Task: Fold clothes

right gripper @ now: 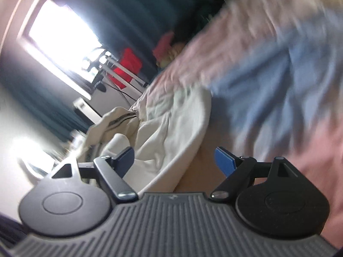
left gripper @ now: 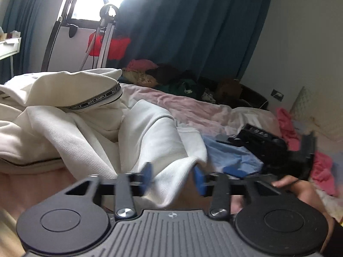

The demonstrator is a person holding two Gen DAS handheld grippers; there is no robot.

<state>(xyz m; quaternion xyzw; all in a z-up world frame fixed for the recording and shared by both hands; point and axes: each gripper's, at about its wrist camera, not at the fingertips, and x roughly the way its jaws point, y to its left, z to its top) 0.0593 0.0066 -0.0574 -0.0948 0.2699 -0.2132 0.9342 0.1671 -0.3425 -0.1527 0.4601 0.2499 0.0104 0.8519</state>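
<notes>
A fold of the white garment (left gripper: 167, 171) lies between the spread blue pads of the left gripper (left gripper: 174, 176), ungripped. Beyond it to the right lies a blue garment (left gripper: 231, 152), then the pink bedsheet (left gripper: 188, 105). The right gripper (right gripper: 175, 160) gapes wide, the white garment's edge (right gripper: 171, 132) just ahead.

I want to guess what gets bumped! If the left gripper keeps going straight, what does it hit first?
Most likely the white ribbed cotton garment: a fold of it already lies between the open left gripper fingers. Depth is hard to judge, so this is a best guess.
</notes>
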